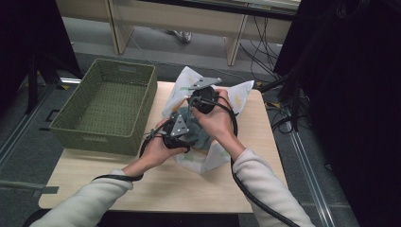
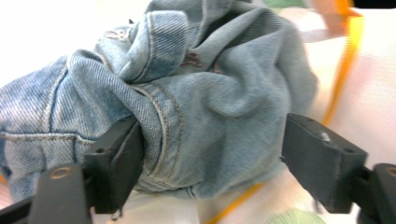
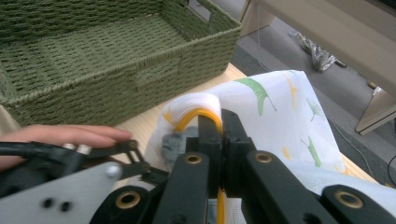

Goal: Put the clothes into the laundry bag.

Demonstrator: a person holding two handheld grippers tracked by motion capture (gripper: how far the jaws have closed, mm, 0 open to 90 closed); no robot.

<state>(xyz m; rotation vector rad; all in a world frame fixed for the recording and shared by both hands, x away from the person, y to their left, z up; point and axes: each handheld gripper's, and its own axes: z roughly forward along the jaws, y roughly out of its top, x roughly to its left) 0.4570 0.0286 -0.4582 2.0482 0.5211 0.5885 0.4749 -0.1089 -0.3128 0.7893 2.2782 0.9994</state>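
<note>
Left claw (image 2: 212, 163) spread wide around denim (image 2: 205, 93), right claw (image 3: 222, 128) clamping bag rim (image 3: 196, 114)

Faded light-blue denim garment (image 2: 196, 93) with tan stitching between the black left gripper (image 2: 210, 163) jaws, white mesh bag (image 3: 280, 107) with green and yellow leaf print and yellow-orange trim, olive-green woven basket (image 1: 108, 104), pale wood table (image 1: 142, 184)

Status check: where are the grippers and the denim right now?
Left gripper open, jaws either side of the bunched denim, pads off it. Right gripper shut on the bag's yellow-edged rim. Green basket stands alongside; nothing blocking.
</note>
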